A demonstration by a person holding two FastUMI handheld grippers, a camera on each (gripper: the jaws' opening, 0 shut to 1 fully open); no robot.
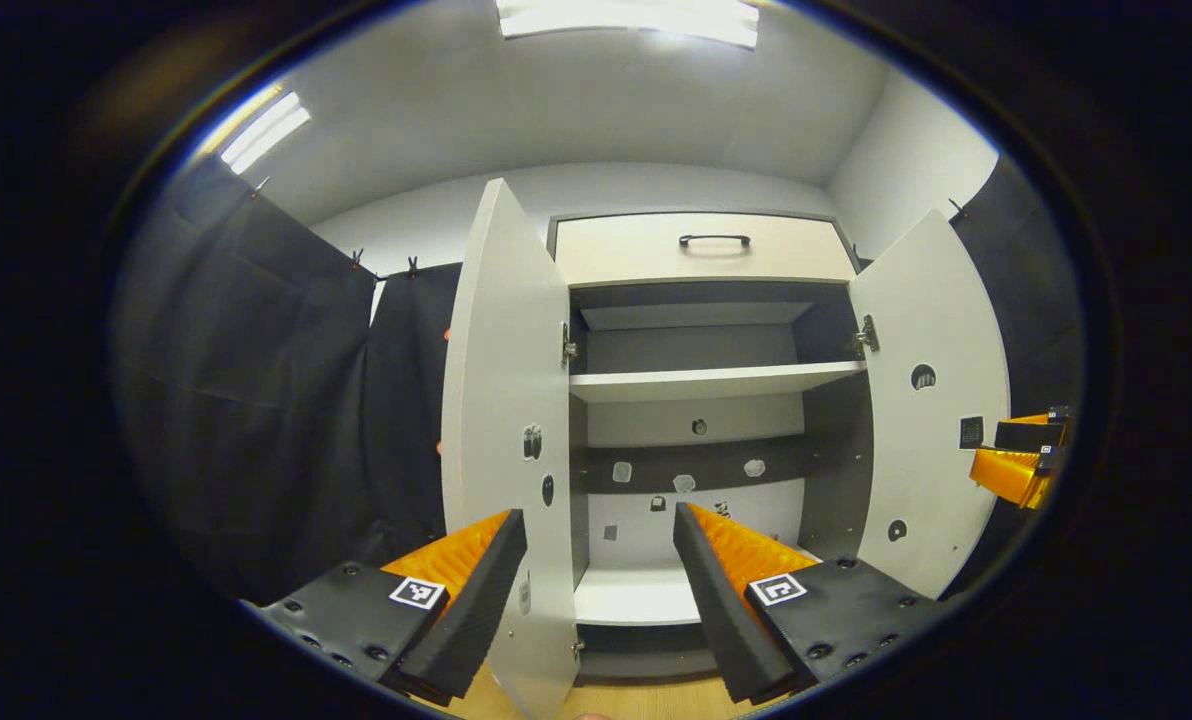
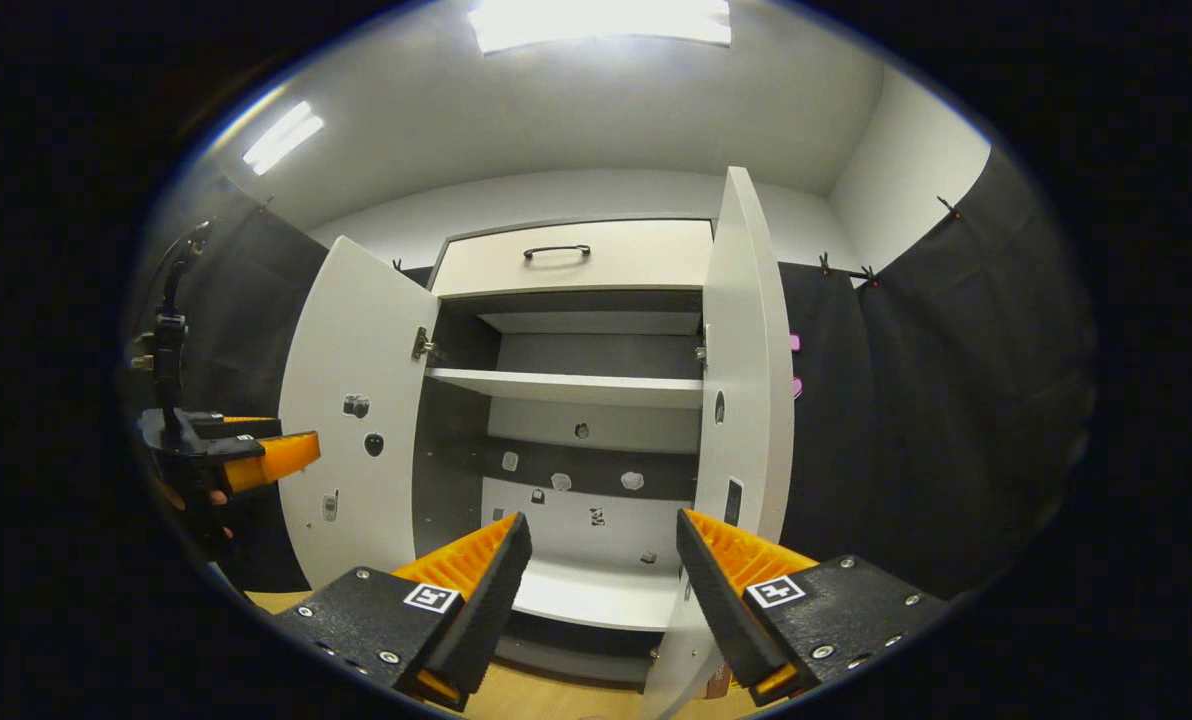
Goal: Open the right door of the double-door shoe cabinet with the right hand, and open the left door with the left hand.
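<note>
I see the shoe cabinet (image 1: 706, 400) straight ahead with both doors swung outward, its tall body upright and its open front facing me. In the left gripper view my left claw (image 1: 601, 580) has its fingers spread wide, and the left door (image 1: 506, 420) stands between them edge-on, its long axis vertical, with neither finger pressing on it. The right door (image 1: 931, 400) angles away at the far side, and the other gripper shows just past its outer edge. In the right gripper view my right claw (image 2: 604, 585) is likewise wide open and holds nothing; the right door's free edge sits near the inner face of its right finger, though I cannot tell whether they touch. Inside, a horizontal shelf (image 2: 566, 385) crosses the opening, below a closed drawer (image 2: 571, 258) with a dark handle.
</note>
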